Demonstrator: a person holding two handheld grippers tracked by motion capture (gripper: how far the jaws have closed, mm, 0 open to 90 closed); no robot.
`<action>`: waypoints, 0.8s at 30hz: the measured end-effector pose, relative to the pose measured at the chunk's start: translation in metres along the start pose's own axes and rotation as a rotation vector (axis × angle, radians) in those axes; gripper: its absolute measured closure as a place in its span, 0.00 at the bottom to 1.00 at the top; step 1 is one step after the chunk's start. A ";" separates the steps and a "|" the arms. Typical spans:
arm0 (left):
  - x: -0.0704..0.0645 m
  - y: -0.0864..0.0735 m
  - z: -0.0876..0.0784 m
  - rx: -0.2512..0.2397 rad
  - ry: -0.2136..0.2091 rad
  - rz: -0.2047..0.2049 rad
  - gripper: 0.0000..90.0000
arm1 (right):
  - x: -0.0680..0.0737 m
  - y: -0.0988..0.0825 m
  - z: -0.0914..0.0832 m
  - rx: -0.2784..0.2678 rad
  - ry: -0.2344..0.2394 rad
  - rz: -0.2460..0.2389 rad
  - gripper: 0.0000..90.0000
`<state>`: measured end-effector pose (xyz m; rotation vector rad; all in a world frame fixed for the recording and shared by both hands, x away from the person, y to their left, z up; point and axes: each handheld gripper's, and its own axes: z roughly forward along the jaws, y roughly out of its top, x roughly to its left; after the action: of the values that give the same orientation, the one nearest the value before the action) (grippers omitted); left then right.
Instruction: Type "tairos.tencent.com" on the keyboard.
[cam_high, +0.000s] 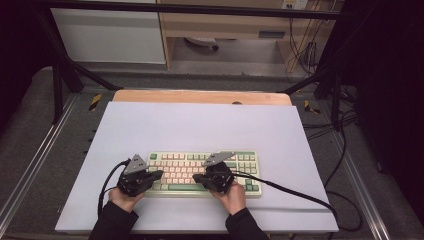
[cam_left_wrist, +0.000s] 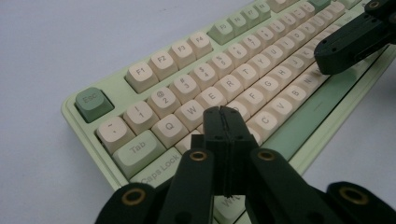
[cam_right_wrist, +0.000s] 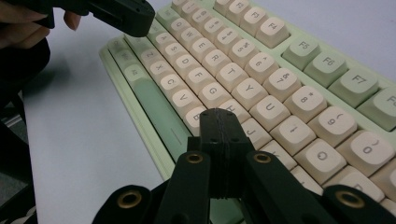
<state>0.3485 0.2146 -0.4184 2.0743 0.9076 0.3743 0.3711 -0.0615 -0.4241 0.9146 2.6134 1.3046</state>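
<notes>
Typing on a mechanical keyboard with two hand-held grippers, judged from the poses; entry as follows.

Item 1: keyboard, pale green case, cream keycaps with green accent keys. It lies on the white table sheet toward six o'clock of the sheet, its long side running nine to three.

Item 2: left gripper. Jaws clenched tight together, nothing between them. In the left gripper view its joined tip hovers over the home row near S and D, at the nine o'clock half of the board. Whether it touches a cap cannot be told.

Item 3: right gripper. Jaws likewise pressed together and empty. In the right gripper view the tip sits over the bottom letter rows about N and M, close to the green space bar.

Handling notes, as judgement:
- Keep both pairs of jaws clenched, so each tip acts as one blunt finger.
- Centre the tip on a single cap before pressing; the tip looks about as wide as a key, so an off-centre press would likely catch a neighbour.
- Press straight down and lift clear before sliding sideways.
- Work one gripper at a time where the tips come near each other at the board's middle.
</notes>
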 end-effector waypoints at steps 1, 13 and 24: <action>0.000 0.000 0.000 0.001 0.000 0.000 1.00 | 0.000 0.000 0.001 0.005 -0.001 -0.010 1.00; 0.001 -0.001 0.002 0.006 0.001 -0.002 1.00 | 0.001 0.000 0.008 0.021 -0.004 -0.018 1.00; 0.000 0.000 0.002 0.006 0.002 0.000 1.00 | 0.002 -0.001 0.011 0.038 -0.013 -0.040 1.00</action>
<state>0.3496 0.2140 -0.4198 2.0794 0.9110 0.3737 0.3724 -0.0533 -0.4310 0.8678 2.6415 1.2393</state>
